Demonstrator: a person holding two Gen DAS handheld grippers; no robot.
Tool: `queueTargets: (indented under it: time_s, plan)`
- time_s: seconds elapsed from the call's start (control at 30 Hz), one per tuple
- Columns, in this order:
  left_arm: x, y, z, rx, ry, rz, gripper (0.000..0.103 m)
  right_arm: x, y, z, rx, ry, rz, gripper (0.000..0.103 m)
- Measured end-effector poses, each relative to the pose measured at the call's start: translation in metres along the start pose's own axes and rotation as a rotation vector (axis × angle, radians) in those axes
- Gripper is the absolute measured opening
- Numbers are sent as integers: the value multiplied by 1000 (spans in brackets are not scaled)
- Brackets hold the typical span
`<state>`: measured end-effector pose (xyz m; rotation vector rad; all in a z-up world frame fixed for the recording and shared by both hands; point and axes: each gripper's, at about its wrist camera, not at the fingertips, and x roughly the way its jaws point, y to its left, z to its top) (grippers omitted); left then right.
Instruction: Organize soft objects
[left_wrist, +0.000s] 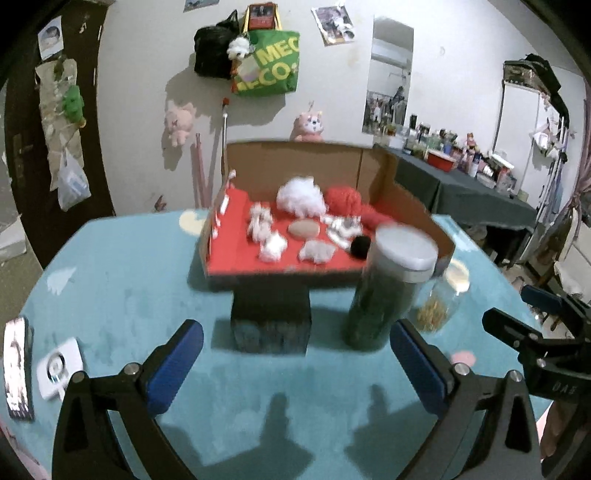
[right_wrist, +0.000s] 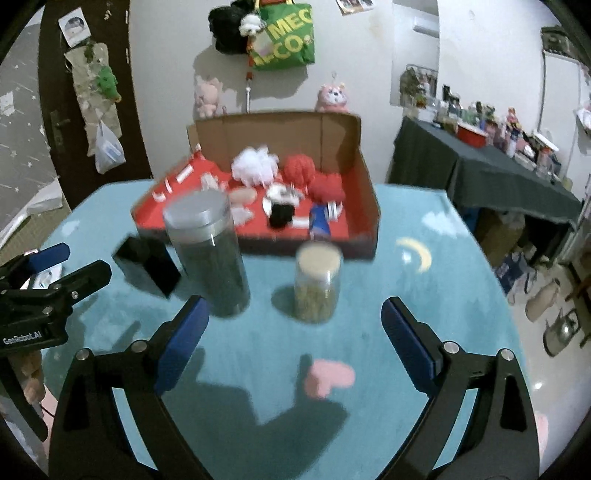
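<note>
A: Where do things stand?
B: On the table (right_wrist: 461, 295), the cardboard tray (right_wrist: 364, 177) holds the soft objects (right_wrist: 255, 162). Both the left tool (left_wrist: 295, 360) and right tool (right_wrist: 295, 332) hover apart, empty.
A: Next?
B: Likely reaching past 2 jars (right_wrist: 317, 284) to grasp 1.

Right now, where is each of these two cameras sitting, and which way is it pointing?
Left wrist view: rides on the left tongs, looking forward across the blue table at the cardboard box of soft objects; its own open blue-padded fingers show below, the right tongs at the right edge.
Right wrist view: rides on the right tongs, facing the same box from further right; its open fingers show, the left tongs at the left edge.
Shared: the box, the tall dark jar, the small jar.
</note>
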<state>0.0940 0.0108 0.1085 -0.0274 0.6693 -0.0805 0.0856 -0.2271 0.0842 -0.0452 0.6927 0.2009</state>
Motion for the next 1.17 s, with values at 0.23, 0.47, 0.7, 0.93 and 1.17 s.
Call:
queueTargets:
  time_s: [0.23,0.47,0.7,0.93,1.17]
  plan:
    - [37,-4,-46,8,120,-13,103,34,3,-39,5,93,-30,96]
    - [59,-3,-64,-10,188,21,103,55,1,-57,0,146,-78,96]
    - [67,-9,-71,19,214,76,103,66,-8,-61,50,190,-83,97]
    - [68,-10,-70,12,218,90,103,67,-5,-62,51,191,-102,99]
    - [68,-10,-71,14,219,91,103,67,-5,-62,53,193,-101,100]
